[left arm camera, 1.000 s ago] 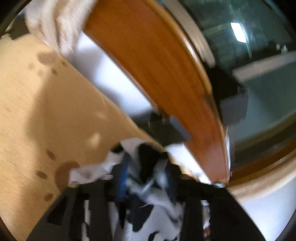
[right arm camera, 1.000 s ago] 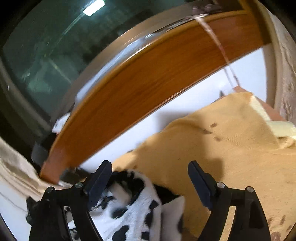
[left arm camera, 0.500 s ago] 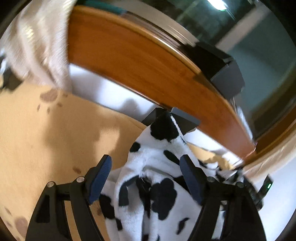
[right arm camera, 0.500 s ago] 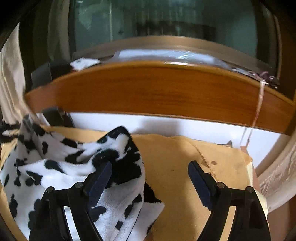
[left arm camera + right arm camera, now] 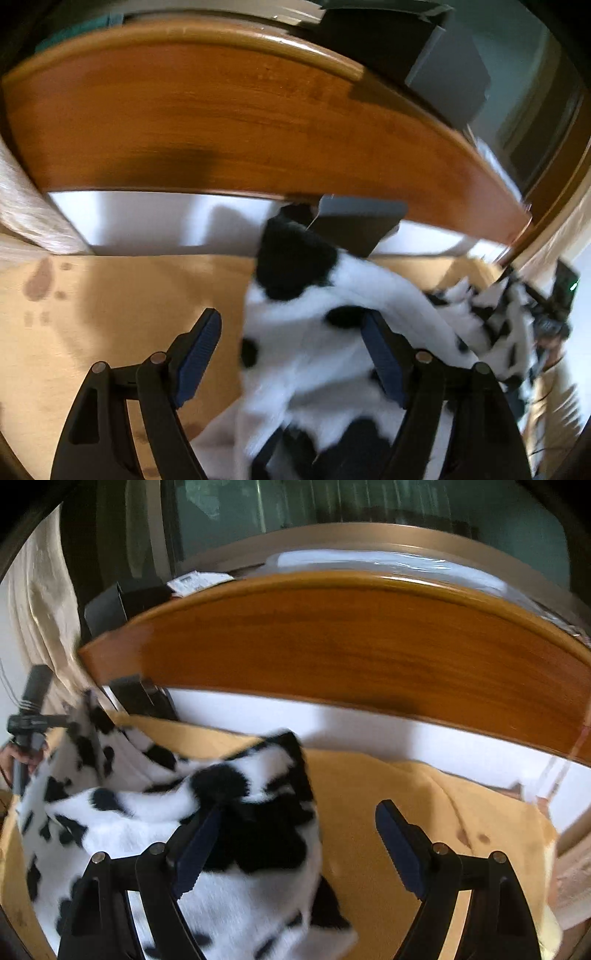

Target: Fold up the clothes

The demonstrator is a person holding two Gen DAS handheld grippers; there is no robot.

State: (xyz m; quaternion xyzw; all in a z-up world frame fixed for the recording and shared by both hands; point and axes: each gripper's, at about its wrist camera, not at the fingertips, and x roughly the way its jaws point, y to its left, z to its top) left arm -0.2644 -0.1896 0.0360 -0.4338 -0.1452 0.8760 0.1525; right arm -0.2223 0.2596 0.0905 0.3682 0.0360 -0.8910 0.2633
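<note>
We see the cow-print garment (image 5: 332,354) lying bunched on the tan bed cover (image 5: 110,314), below the wooden headboard (image 5: 229,118). Both the left gripper (image 5: 291,354) and the right gripper (image 5: 295,842) have their jaws apart, holding nothing. The garment's length runs along the headboard between them; neither seems nearer.
</note>
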